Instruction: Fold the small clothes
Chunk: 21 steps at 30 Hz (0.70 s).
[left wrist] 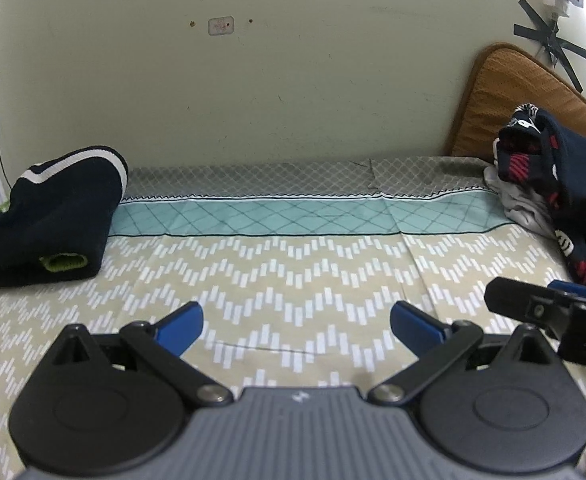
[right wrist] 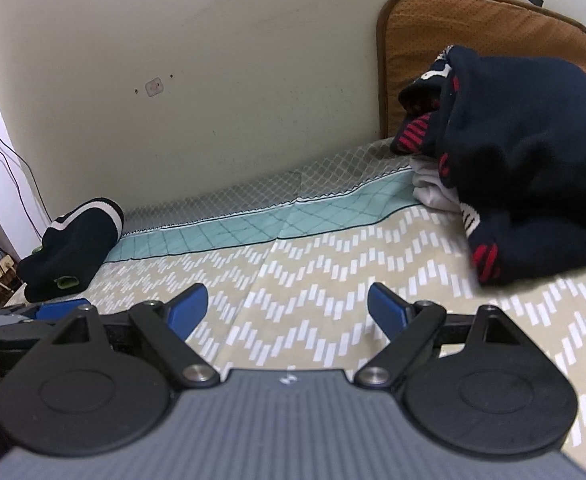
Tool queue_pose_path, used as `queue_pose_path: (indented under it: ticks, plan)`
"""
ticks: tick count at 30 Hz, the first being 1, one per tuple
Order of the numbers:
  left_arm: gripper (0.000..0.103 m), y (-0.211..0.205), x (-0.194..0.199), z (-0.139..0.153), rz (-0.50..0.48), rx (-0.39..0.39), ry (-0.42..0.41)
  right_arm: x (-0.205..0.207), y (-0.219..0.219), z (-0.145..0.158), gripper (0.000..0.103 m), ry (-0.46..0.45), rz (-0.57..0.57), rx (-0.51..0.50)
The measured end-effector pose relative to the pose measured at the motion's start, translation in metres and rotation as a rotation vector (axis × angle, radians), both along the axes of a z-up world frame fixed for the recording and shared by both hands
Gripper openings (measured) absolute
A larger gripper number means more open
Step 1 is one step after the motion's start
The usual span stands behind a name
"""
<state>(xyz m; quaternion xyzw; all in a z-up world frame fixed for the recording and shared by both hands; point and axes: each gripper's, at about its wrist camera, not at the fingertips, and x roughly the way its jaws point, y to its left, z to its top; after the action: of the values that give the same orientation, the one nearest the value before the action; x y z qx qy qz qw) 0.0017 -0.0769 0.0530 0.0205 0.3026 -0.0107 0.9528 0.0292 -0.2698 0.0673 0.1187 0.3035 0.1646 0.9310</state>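
At the bed's right edge, against an orange cushion [right wrist: 473,36], lies the unfolded clothes pile [right wrist: 525,168] — its white lettering unreadable — with the folded navy garment [left wrist: 53,216] far left. Over the patterned sheet [left wrist: 293,264], left gripper [left wrist: 296,320] and right gripper [right wrist: 288,308] hover with jaws wide apart — empty, touching nothing.

Background: bed and wall
Patterned bedsheet [left wrist: 293,276], brown cushion [left wrist: 529,100] leaning on cream wall [left wrist: 293,80], black tape cross [left wrist: 553,46], cables [right wrist: 1,152] far left.
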Motion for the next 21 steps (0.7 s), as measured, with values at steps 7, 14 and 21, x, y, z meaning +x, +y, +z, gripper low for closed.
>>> queue_pose_path:
  ticks: [7, 14, 21]
  plan:
    - [0.103, 0.0025, 0.0019, -0.0027, 0.005, 0.000, 0.018, 0.0031, 0.0024, -0.0009, 0.089, 0.001, 0.007, -0.007]
    - [0.103, 0.0037, 0.0034, -0.0039, 0.032, 0.012, 0.019, 0.0035, 0.0037, -0.0010, 0.089, -0.001, 0.013, -0.013]
    - [0.103, 0.0051, 0.0060, -0.0052, 0.060, 0.021, 0.018, 0.0035, 0.0044, -0.0009, 0.089, -0.002, 0.017, -0.017]
